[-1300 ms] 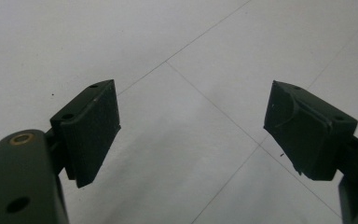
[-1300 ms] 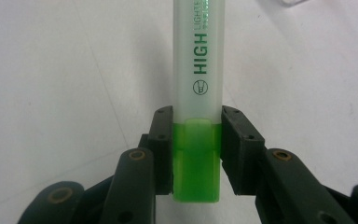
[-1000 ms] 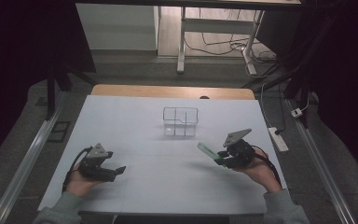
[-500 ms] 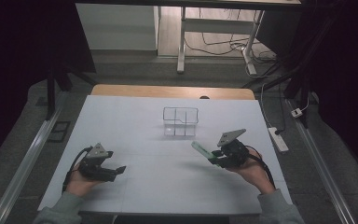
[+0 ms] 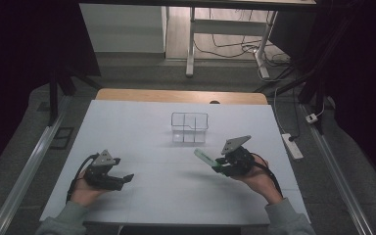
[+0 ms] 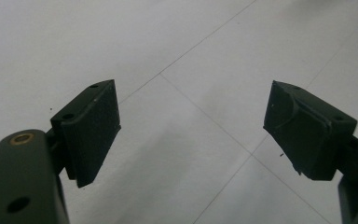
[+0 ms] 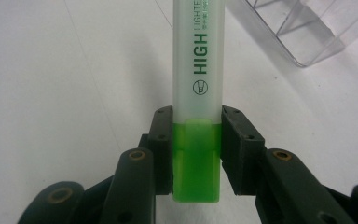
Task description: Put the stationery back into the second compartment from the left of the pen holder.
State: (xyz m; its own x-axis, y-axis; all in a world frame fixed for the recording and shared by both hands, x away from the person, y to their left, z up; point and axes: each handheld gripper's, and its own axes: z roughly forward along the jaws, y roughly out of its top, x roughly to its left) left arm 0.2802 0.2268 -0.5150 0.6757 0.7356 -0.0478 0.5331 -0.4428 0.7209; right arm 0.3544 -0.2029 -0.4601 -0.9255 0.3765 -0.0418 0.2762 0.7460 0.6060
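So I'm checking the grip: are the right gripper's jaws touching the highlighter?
Touching. In the right gripper view both jaws of the right gripper press the green end of the highlighter, no gap.

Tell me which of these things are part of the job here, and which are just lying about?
Part of the job:
- green highlighter, clamped in the right gripper
- clear divided organiser, likely where it goes
- left gripper, open with nothing in it

Just lying about:
- white power strip on the floor beside the table
- loose cables on the floor behind the table
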